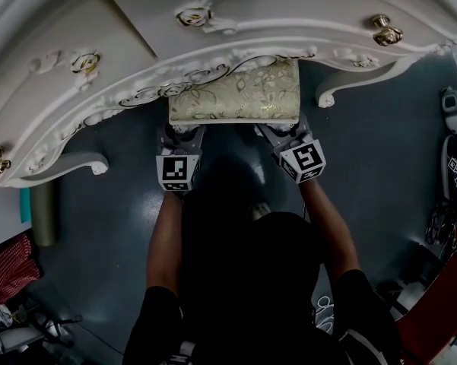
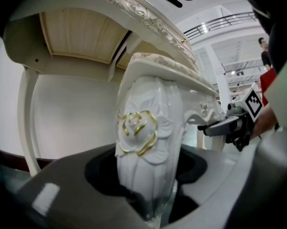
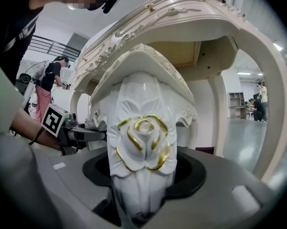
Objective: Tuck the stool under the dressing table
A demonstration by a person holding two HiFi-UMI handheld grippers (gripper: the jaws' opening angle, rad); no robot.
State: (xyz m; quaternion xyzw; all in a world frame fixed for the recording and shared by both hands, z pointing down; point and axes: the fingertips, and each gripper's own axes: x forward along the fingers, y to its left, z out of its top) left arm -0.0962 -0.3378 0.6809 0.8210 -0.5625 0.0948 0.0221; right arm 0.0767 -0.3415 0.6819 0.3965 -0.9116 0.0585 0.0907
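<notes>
My left gripper (image 1: 181, 135) fingers (image 2: 57, 194) pinch stool (image 1: 236, 91) leg (image 2: 145, 142); right gripper (image 1: 287, 134) fingers (image 3: 239, 194) pinch other leg (image 3: 142, 147). I see stool partway under dressing table (image 1: 137, 36).

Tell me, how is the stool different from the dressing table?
The stool has a gold flowery cushion; the dressing table has a plain white top. The stool is smaller and lower, partly under the dressing table. The dressing table has gold knobs; the stool shows none. Both are white, carved, with gold trim.

Glossy white stool (image 3: 141, 147) with patterned cloth cushion (image 1: 236, 93).
</notes>
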